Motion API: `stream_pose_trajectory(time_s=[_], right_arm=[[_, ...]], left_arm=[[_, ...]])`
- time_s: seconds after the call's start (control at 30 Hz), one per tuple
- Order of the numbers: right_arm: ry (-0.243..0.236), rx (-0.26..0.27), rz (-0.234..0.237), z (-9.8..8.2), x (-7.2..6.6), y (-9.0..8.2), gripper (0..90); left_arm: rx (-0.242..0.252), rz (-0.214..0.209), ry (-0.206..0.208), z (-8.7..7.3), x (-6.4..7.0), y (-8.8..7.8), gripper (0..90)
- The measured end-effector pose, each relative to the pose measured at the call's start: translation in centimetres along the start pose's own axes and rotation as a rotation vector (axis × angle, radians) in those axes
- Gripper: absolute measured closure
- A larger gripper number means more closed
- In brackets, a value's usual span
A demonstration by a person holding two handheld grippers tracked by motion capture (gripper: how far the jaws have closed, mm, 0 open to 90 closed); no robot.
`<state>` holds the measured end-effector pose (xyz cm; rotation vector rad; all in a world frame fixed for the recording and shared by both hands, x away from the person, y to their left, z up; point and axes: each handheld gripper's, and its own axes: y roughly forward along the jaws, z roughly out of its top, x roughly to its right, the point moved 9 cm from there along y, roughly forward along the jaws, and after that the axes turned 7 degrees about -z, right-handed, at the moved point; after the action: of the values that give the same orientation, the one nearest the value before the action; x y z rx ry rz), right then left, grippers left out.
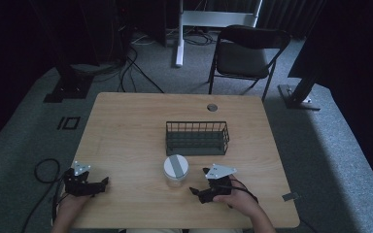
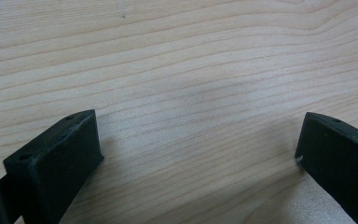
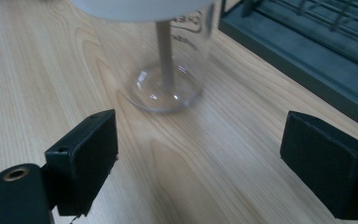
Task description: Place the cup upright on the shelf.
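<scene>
Clear jar (image 1: 176,171) with white lid and grey stripe, standing upright on the pale wood-grain worktop (image 1: 126,126), near its front edge and just in front of a dark wire basket (image 1: 197,138). Right tongs (image 1: 197,190) are resting just right of the jar, jaws wide apart and holding nothing, with the jar's base (image 3: 165,91) lying ahead of them. Left tongs (image 1: 105,183) are lying well apart at the front left corner, jaws likewise spread over bare wood (image 2: 191,93). Beyond the worktop, grey carpet (image 1: 24,141), a folding chair (image 1: 245,53), trailing cables (image 1: 131,68) and dark stands are surrounding the dim room.
</scene>
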<state>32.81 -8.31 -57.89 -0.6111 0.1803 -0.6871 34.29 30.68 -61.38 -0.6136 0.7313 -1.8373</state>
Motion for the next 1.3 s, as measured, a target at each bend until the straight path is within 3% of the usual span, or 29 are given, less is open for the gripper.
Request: stream_pose_trajectory(time_s=[0.13,0.23,0.8,1.0,1.1,1.3], right_arm=[[0.0,0.023,0.013,0.6,-0.7,0.6,10.7],[-0.004,0.034,-0.007,1.0,-0.8,1.0,10.8],[0.072,0.063,0.023,2.2,-3.1,3.1,10.8],[0.13,0.096,-0.023,2.5,-3.4,4.1,10.8],[0.119,0.125,-0.032,2.9,-3.4,4.3,10.8],[0.156,0.154,-0.052,3.4,-3.3,4.6,10.8]], left_arm=[[0.0,0.0,0.0,0.0,0.0,0.0,0.2],[0.0,0.0,0.0,0.0,0.0,0.0,0.2],[0.0,0.0,0.0,0.0,0.0,0.0,0.2],[-0.001,0.0,0.0,0.0,0.0,0.0,0.2],[0.0,0.0,0.0,0.0,0.0,0.0,0.2],[0.0,0.0,0.0,0.0,0.0,0.0,0.2]])
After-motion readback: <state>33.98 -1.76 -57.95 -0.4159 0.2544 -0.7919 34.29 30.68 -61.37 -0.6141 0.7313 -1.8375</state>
